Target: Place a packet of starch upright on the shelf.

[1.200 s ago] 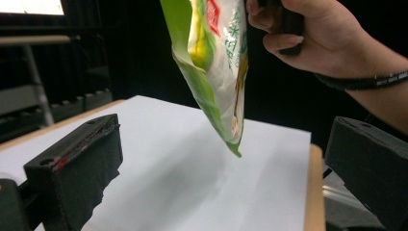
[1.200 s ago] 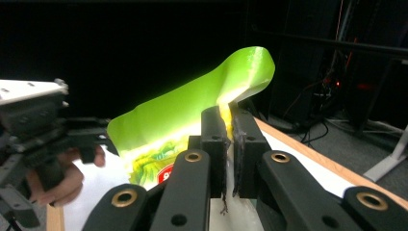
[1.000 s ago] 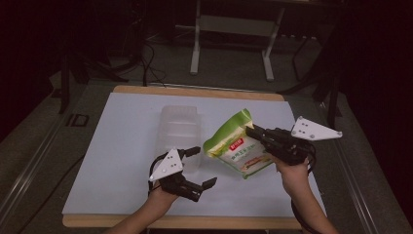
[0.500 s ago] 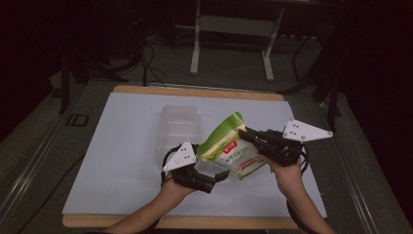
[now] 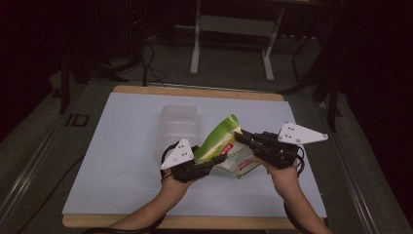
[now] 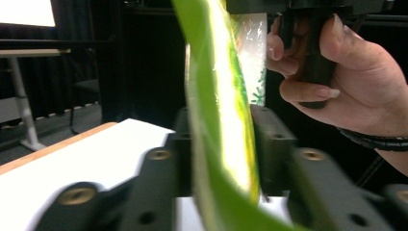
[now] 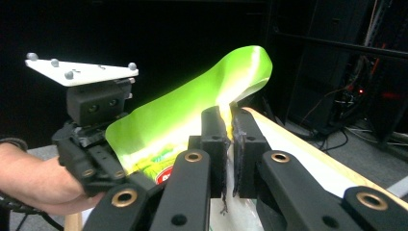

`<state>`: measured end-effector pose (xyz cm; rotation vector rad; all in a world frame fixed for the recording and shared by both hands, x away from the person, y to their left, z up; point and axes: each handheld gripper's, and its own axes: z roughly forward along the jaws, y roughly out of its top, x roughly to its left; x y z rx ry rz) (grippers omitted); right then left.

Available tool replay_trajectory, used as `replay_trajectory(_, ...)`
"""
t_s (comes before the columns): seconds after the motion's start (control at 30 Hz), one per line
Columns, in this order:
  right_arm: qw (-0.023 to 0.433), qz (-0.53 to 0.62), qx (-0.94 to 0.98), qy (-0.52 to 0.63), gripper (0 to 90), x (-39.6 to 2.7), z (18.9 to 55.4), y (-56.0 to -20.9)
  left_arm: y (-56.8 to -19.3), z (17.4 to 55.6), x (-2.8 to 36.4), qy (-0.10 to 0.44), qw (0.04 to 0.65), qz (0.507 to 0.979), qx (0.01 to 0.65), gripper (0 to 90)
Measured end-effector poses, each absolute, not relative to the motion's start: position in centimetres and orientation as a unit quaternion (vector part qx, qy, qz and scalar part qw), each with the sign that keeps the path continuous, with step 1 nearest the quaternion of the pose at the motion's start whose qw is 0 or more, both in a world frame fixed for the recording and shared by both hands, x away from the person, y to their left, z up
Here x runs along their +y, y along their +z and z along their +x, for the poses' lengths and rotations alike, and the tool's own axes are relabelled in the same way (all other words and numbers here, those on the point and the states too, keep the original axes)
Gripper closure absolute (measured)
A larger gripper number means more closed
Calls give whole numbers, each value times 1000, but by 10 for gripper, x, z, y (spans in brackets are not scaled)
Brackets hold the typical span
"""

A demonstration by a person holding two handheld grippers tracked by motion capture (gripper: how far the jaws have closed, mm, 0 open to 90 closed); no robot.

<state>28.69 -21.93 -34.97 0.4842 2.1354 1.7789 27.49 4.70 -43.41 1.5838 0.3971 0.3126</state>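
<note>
A green snack bag (image 5: 221, 141) with a white and red label hangs tilted above the white table (image 5: 122, 146), held between both grippers. My right gripper (image 5: 241, 136) is shut on its upper right edge; in the right gripper view the jaws (image 7: 228, 130) pinch the crinkled seam of the bag (image 7: 192, 115). My left gripper (image 5: 214, 160) is at the bag's lower left corner. In the left gripper view the bag (image 6: 216, 96) runs up between the two jaws (image 6: 219, 144), which press on it from both sides.
A clear plastic container (image 5: 179, 127) stands on the table just behind the left gripper. The person's right hand (image 6: 356, 82) is close in front of the left gripper. A metal stand (image 5: 231, 44) and cables lie on the floor beyond the table's far edge.
The left gripper has risen from the table's front and moved right onto the bag's lower corner. The right gripper has shifted the bag slightly left and tilted it up.
</note>
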Motion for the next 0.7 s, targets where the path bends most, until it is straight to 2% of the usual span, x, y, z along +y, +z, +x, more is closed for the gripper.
replay_trajectory(0.1,162,169,747,622,857,-220,286,-351,-428,278,50,146,663,714,174,816)
replay_trajectory(0.23,171,171,746,621,856,-220,285,-352,-421,280,52,163,643,730,165,826)
replay_trajectory(0.43,166,179,732,635,842,-224,289,-351,-402,291,57,156,620,757,138,828)
replay_trajectory(0.47,166,181,730,638,812,-225,289,-351,-397,292,58,158,613,763,130,828)
replay_trajectory(0.5,171,181,724,643,735,-227,289,-350,-393,294,59,162,607,768,123,828)
replay_trajectory(0.57,170,185,716,651,685,-232,288,-349,-387,296,61,171,592,779,110,828)
replay_trajectory(0.7,174,196,709,655,524,-243,285,-350,-377,301,67,173,577,792,103,827)
